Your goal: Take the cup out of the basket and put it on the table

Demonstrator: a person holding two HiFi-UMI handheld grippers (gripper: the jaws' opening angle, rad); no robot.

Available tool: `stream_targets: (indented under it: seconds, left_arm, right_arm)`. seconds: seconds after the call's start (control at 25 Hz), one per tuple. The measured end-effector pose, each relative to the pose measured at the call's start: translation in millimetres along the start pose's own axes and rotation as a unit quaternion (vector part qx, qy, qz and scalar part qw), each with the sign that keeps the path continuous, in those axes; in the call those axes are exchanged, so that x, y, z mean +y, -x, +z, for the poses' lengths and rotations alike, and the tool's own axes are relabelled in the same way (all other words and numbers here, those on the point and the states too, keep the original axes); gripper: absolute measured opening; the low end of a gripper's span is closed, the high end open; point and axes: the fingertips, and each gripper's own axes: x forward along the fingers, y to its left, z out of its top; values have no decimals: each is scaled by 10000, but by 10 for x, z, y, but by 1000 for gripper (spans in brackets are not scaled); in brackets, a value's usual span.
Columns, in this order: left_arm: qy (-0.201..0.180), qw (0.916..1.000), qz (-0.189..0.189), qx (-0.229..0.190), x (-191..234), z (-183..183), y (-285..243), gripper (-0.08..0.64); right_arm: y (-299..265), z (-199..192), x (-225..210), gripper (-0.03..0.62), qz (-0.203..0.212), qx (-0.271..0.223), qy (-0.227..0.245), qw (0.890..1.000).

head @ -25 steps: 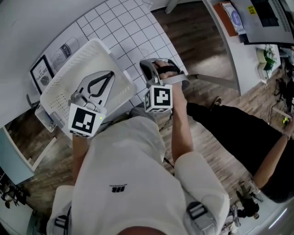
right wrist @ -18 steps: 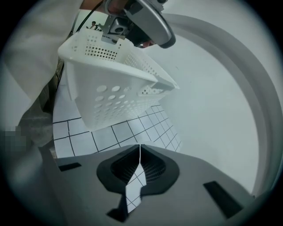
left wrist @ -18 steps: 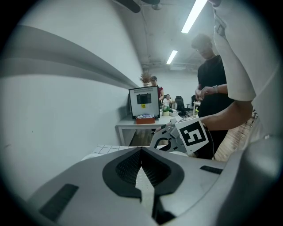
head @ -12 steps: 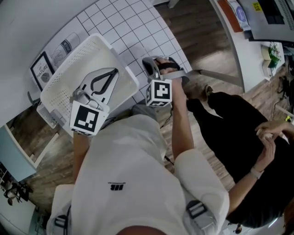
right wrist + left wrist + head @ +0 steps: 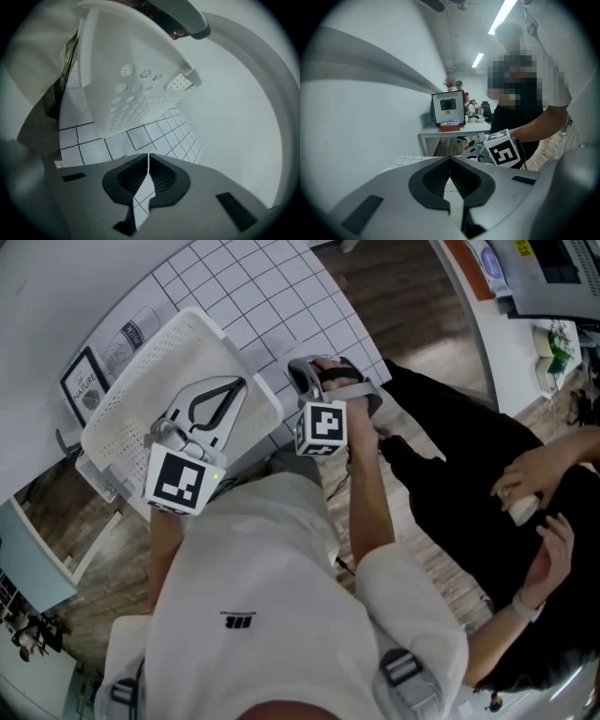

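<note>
1. The table (image 5: 272, 296), under its gridded white cloth, fills the top of the head view. It has plenty of bare cloth to the right of the basket where a cup could go.
2. The white perforated basket (image 5: 131, 399) sits on the table's left part. It lies just where it did a second ago, so nothing has been lifted out or nudged.
3. The biggest change is off to the right. The seated person in black (image 5: 469, 446) has brought both hands into the head view, and one hand (image 5: 530, 474) is near a small pale object. That has nothing to do with my job.
4. My left gripper (image 5: 450, 158) hangs over the basket's floor, as it did a second ago. Its jaws are clenched tip to tip with nothing between them.
5. My right gripper (image 5: 148, 154) is beside the basket's right wall, over the cloth, and has barely shifted in the head view. Its jaws are also pressed together and empty. Only gridded cloth shows past them.
6. I cannot find the cup in any view. The basket floor that I can see is bare, so the cup may be hidden beneath my left gripper. I judge the task not yet started, since both tools must open before any grasp.
</note>
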Motion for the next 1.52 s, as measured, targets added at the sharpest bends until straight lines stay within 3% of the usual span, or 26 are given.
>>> stream_targets:
  seconds: [0.76, 1.28, 1.4, 1.52]
  left_arm:
    - [-73, 9999, -118, -3, -61, 59, -76, 9]
    - [-109, 9999, -86, -82, -98, 114, -40, 8]
    - [-134, 9998, -52, -125, -118, 135, -21, 9]
    - [-149, 9997, -20, -189, -112, 160, 9, 9]
  right_arm:
    - [-33, -50, 184, 23, 219, -18, -172, 9996]
    - [142, -65, 169, 49, 122, -115, -346, 9993]
    - [253, -44, 108, 58, -59, -256, -593, 9979]
    - [519, 59, -149, 60, -542, -746, -1324, 9869]
